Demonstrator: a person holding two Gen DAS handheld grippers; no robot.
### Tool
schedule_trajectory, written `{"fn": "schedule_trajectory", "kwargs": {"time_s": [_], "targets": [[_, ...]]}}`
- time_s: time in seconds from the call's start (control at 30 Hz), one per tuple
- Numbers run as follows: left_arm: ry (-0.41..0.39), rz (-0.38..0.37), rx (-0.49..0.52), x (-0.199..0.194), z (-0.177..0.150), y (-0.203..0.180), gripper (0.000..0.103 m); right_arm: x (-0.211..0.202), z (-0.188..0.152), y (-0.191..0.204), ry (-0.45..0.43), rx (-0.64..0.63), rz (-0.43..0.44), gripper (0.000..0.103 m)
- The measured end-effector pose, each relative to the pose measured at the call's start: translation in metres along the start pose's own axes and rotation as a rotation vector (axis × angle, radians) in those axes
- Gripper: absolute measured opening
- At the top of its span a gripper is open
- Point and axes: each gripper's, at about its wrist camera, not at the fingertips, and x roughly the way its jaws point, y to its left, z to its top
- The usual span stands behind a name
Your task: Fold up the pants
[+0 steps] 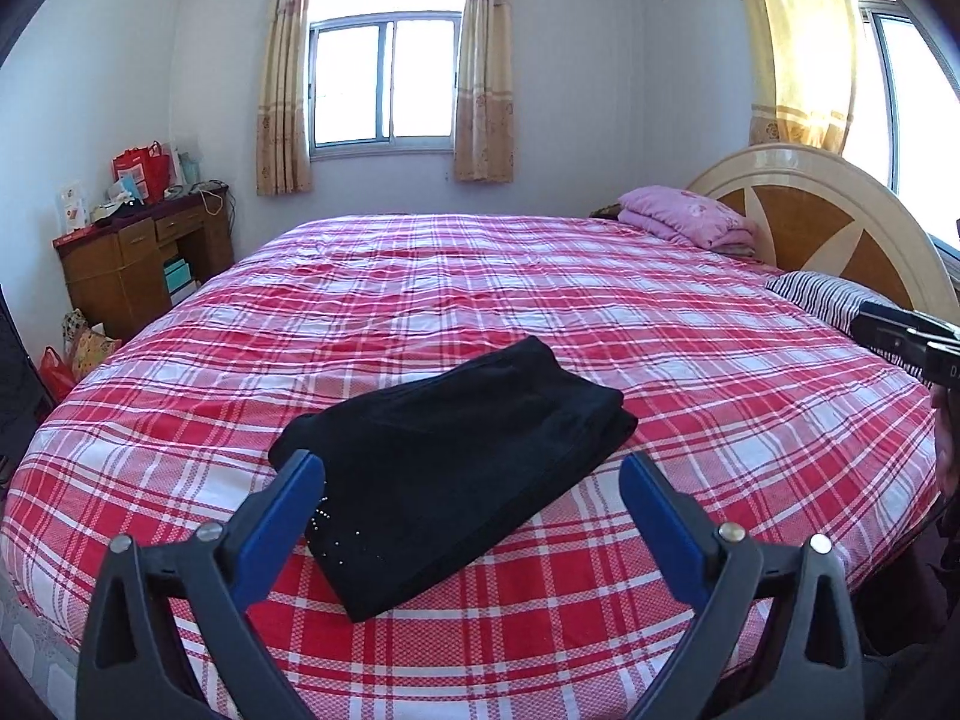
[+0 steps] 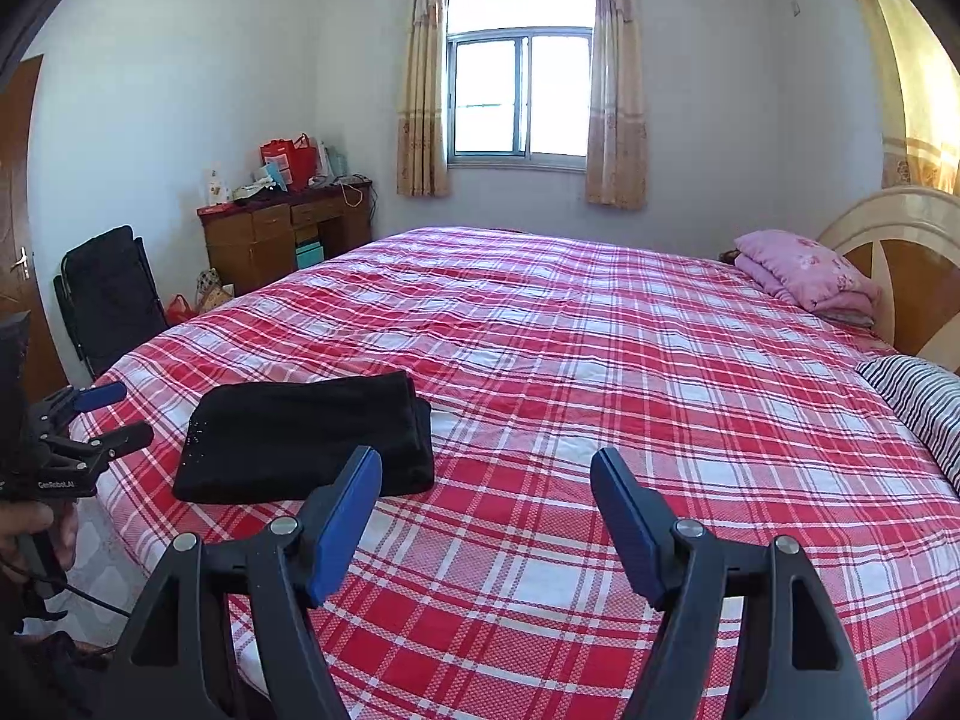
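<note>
On the plaid bed (image 1: 600, 312), folded black pants (image 1: 456, 480), layers indistinct, both tools (image 1: 471, 471) (image 2: 486, 471) apart, empty.

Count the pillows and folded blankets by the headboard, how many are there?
2. A folded pink blanket lies at the far end by the headboard, and a striped pillow lies nearer, at the bed's right edge. More may be hidden.

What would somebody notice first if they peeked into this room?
The big bed with its red and white checked cover fills most of the room. A folded pair of black pants lies near its front edge, and the two open grippers, the left gripper and the right gripper, hang over the bed holding nothing. A pink folded blanket sits far back by the headboard.
</note>
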Motion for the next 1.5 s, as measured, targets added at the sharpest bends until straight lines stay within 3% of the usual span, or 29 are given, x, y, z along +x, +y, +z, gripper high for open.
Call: {"fn": "schedule_trajectory", "kwargs": {"time_s": [0.43, 0.9, 1.1, 1.5], "targets": [[-0.042, 0.009, 0.011, -0.014, 0.006, -0.007, 0.103, -0.020, 0.003, 0.005, -0.038, -0.025, -0.009, 0.074], [-0.020, 0.026, 0.019, -0.009, 0.003, -0.008, 0.103, -0.019, 0.001, 0.003, -0.038, -0.026, -0.021, 0.074], [0.006, 0.073, 0.040, -0.006, 0.004, -0.012, 0.103, -0.018, 0.001, 0.001, -0.035, -0.015, -0.022, 0.074], [-0.070, 0.095, 0.016, -0.018, 0.010, -0.009, 0.103, -0.019, 0.001, 0.004, -0.043, -0.034, -0.033, 0.074]]}}
